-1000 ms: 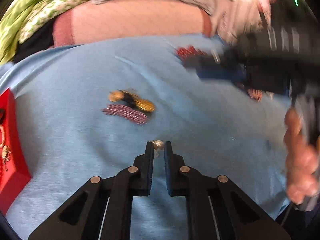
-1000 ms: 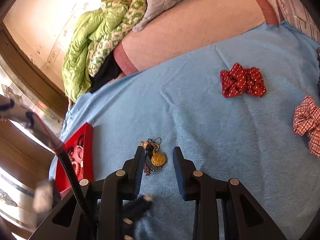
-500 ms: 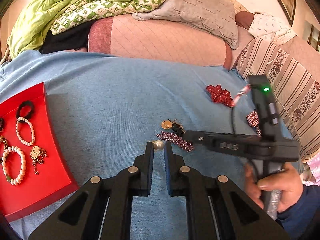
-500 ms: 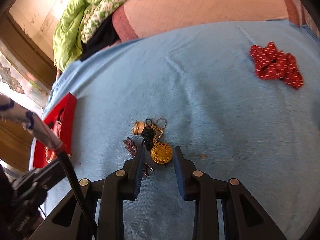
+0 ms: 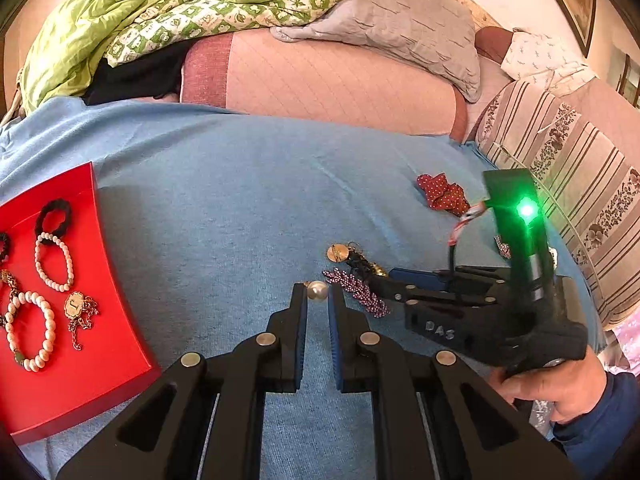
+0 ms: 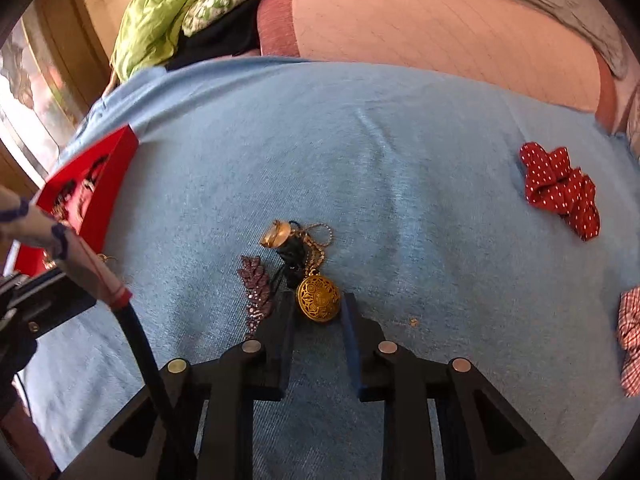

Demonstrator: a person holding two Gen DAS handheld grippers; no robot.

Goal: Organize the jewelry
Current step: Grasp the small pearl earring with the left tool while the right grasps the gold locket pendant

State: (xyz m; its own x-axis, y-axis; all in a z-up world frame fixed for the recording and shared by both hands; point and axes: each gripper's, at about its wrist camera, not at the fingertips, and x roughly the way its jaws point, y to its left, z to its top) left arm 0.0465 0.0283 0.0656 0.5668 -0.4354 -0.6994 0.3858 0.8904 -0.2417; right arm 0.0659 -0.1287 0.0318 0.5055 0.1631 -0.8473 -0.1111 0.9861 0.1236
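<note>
In the left wrist view, the left hand-held gripper [image 5: 318, 294] is clamped on a small pearl bead [image 5: 317, 291], which sits between its two fingertips above the blue blanket [image 5: 224, 200]. At the left edge lies a red tray [image 5: 116, 320]. On it there are pearl bracelets [image 5: 30, 330], a black hair tie [image 5: 53, 216] and a gold pendant with a chain [image 5: 78, 308]. Just to the right of the bead, a purple beaded piece [image 5: 358, 292] and a gold coin-like charm [image 5: 337, 252] lie on the blanket in a small tangle. The right hand-held gripper [image 5: 384, 278] comes in from the right side, with its tips at this tangle; a hand [image 5: 560, 384] in a dark blue sleeve holds its handle. A red dotted scrunchie [image 5: 442, 194] lies further back on the blanket.

In the right wrist view, the right hand-held gripper [image 6: 318, 306] has a round gold locket [image 6: 318, 299] between its fingers. Its jaws have just been closing, and the pads stand right at both sides of the locket; I cannot tell if they already press on it. The locket lies on the blue blanket [image 6: 420, 160], joined by a chain to a dark knot and a small gold charm [image 6: 276, 234] behind it. The purple beaded piece [image 6: 256, 284] lies just left of the left finger. The red tray [image 6: 100, 184] is far left, and the red dotted scrunchie [image 6: 560, 188] is well apart at the right. A red checked scrunchie [image 6: 630, 336] shows at the right edge.
</note>
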